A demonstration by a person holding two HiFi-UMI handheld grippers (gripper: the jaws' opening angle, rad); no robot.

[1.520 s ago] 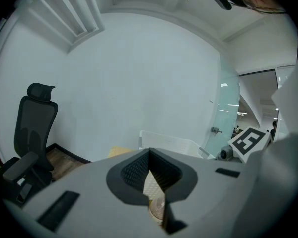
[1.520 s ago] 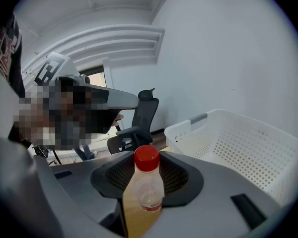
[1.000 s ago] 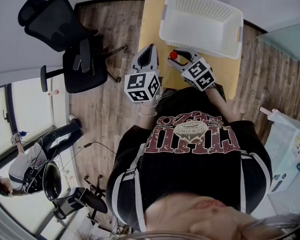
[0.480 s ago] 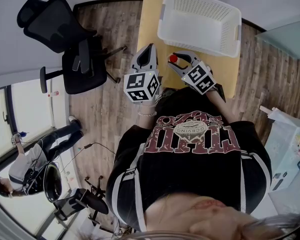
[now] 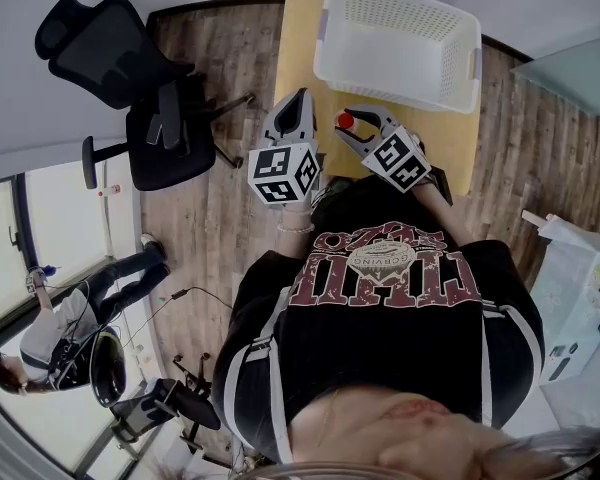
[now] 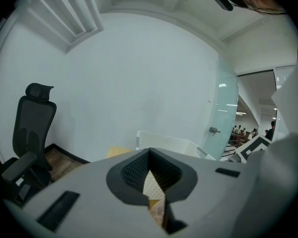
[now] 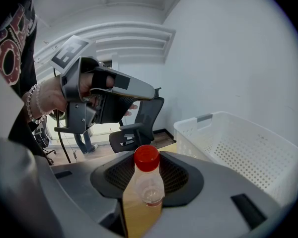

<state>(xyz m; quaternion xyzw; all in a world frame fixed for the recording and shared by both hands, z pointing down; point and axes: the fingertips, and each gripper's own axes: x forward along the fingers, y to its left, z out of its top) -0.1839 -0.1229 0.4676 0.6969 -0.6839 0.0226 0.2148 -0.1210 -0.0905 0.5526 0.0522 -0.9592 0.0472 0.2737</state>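
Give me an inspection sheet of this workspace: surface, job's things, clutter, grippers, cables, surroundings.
Surface: yellow table against the wall.
Job's things: bottle with a red cap, held upright above the table's near edge; white basket on the table, beyond the bottle, nothing in it.
Clutter: nothing seen.
Grippers: right gripper shut on the bottle; left gripper shut, nothing held, beside the right one.
Cables: one cable on the floor, away from the table.
Surroundings: black office chair left of the table, wooden floor, glass door, another person standing off to the side.
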